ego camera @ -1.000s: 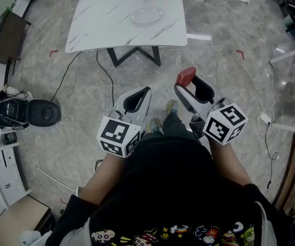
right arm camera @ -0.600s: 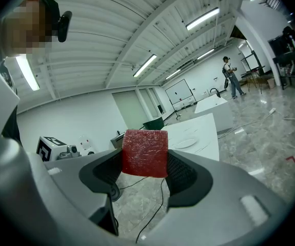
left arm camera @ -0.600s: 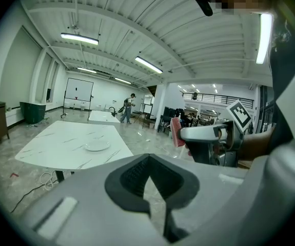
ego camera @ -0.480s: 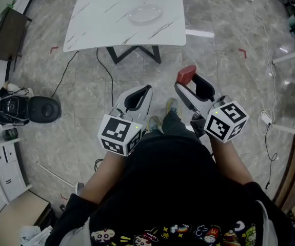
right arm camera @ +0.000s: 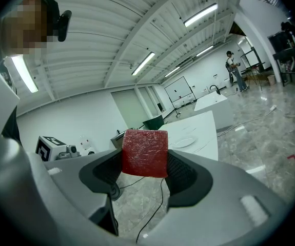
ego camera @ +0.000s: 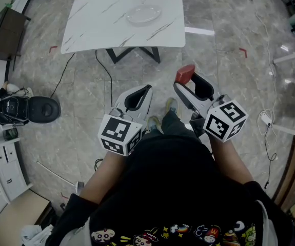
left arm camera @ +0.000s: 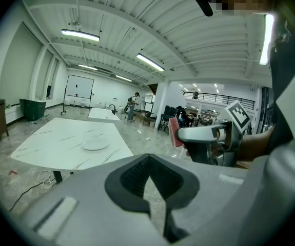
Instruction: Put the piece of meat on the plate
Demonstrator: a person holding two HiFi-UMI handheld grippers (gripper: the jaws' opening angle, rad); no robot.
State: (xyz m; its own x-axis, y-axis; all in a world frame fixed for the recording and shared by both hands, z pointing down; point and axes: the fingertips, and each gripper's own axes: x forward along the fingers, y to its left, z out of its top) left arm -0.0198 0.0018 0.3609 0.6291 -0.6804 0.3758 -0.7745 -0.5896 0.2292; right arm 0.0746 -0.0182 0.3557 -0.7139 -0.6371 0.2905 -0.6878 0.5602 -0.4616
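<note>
Right fingers (right arm camera: 185,176) clamp meat (right arm camera: 144,152); left fingers (left arm camera: 124,177) closed.

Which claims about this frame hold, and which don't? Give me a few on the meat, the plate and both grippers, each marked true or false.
1. The right gripper is shut on the piece of meat. True.
2. The meat lies on the plate. False: the plate is bare, and the meat is in the jaws, over the floor.
3. The left gripper holds the plate. False: its jaws are together on nothing, short of the table.
4. The plate rests on the white table. True.
</note>
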